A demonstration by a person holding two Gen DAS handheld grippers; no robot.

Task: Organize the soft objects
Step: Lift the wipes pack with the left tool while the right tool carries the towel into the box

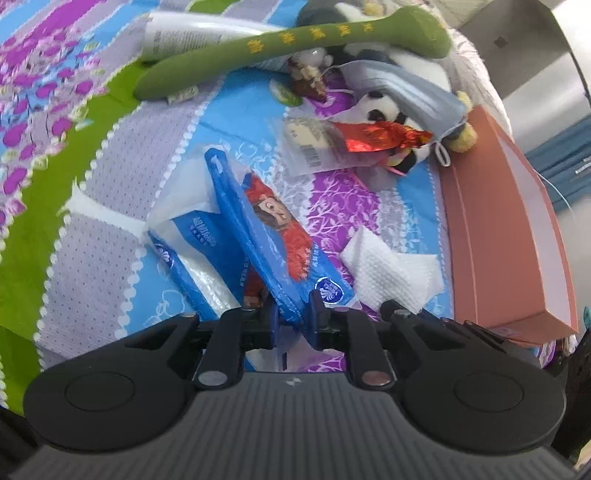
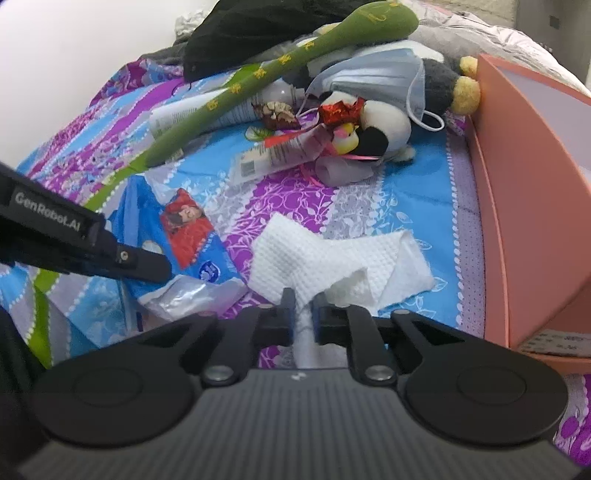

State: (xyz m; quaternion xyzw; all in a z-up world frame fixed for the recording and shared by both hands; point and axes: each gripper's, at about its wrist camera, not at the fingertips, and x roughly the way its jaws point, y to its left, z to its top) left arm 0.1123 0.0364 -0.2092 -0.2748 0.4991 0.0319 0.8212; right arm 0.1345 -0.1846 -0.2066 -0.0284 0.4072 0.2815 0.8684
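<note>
My left gripper point(image 1: 293, 314) is shut on the near edge of a blue tissue pack point(image 1: 273, 236) with a red cartoon picture, which tilts up off the bed. In the right wrist view the same tissue pack point(image 2: 184, 229) lies at the left under the left gripper's dark finger point(image 2: 144, 264). My right gripper point(image 2: 303, 314) is shut on the near corner of a white embossed tissue point(image 2: 325, 258) spread on the bedsheet. That white tissue point(image 1: 384, 273) also shows to the right of the pack in the left wrist view.
A salmon-pink open box point(image 2: 524, 206) stands along the right. At the back lie a green plush stick point(image 2: 280, 70), a panda toy point(image 2: 376, 129), a blue face mask point(image 2: 373, 77), a white tube point(image 1: 192, 33), red foil wrappers point(image 1: 380, 136) and a clear packet point(image 2: 273, 155).
</note>
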